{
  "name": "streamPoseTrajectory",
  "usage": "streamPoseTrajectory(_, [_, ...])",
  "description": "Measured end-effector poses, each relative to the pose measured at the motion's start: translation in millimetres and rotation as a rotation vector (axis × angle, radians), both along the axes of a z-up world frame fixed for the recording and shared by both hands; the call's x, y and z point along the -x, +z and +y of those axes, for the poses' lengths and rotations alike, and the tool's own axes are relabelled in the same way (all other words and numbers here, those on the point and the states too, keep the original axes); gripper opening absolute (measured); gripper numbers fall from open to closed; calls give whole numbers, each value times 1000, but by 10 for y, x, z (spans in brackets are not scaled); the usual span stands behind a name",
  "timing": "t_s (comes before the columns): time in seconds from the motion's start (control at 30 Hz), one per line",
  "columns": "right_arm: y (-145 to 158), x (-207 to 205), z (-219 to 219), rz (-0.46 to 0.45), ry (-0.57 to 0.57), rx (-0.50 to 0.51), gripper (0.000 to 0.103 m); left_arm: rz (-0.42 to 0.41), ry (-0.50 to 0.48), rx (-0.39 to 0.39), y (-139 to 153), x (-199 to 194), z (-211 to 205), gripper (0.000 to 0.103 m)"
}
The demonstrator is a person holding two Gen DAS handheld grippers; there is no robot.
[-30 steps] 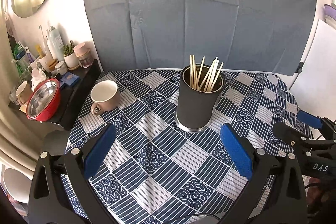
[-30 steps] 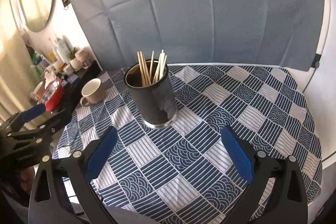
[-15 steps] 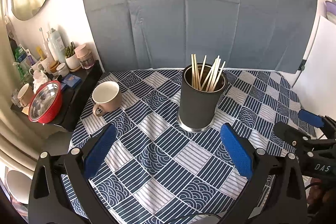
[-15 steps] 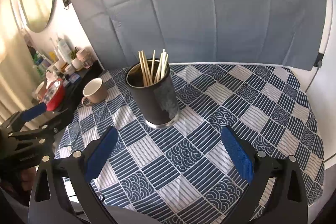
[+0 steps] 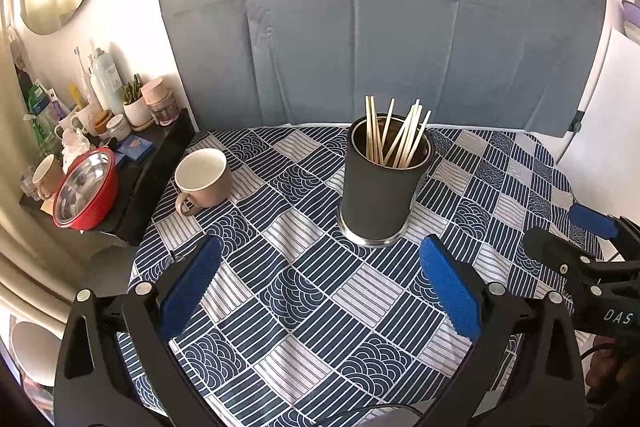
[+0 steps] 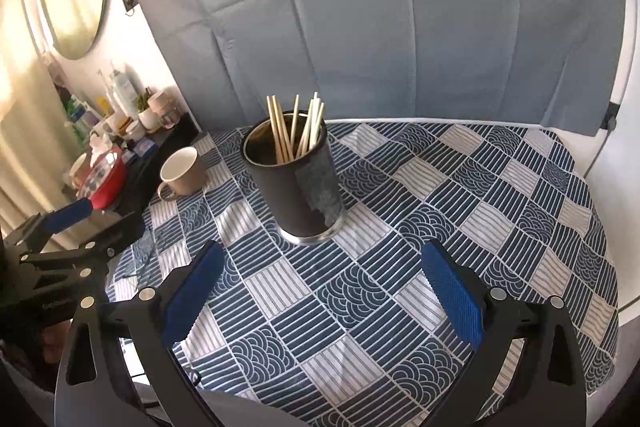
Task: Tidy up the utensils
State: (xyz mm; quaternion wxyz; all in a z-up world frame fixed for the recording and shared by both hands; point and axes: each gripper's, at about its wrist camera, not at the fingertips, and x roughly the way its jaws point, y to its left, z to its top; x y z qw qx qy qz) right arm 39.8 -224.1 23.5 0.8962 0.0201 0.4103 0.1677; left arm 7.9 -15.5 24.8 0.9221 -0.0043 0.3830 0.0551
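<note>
**Chopsticks all in the holder, both grippers empty**

So here's the setup: a dark cylindrical holder [image 5: 378,187] stands upright around the middle of the desk [image 5: 304,291], which is covered in a blue and white patchwork cloth. A bunch of pale wooden chopsticks [image 5: 394,135] sticks out of the top, fanned loosely, leaning different ways. From the right wrist view the holder [image 6: 296,187] has a shiny patch on its side and a metal rim at the base.

The left gripper [image 5: 320,279] is spread wide with nothing between its blue pads, hovering above the cloth on the near side of the holder, not touching it. The right gripper [image 6: 320,283] is the same deal, spread wide and empty, also short of the holder.

Off to the left of the holder, well apart from it, there's a beige mug [image 5: 202,179] sitting upright, handle towards the camera. Past the desk edge a black shelf [image 5: 160,163] carries a red bowl [image 5: 86,189] with a steel inside, plus bottles and jars. Grey cloth backdrop [image 5: 380,19] behind it all
</note>
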Motion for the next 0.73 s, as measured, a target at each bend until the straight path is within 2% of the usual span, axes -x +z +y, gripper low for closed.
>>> streamPoseTrajectory(0.47, [2, 6, 8, 1, 7, 4, 95, 2, 0, -2, 2, 0, 11, 97])
streamPoseTrajectory(0.73, [4, 2, -4, 4, 10, 6, 95, -22, -14, 39, 33, 26, 38, 97])
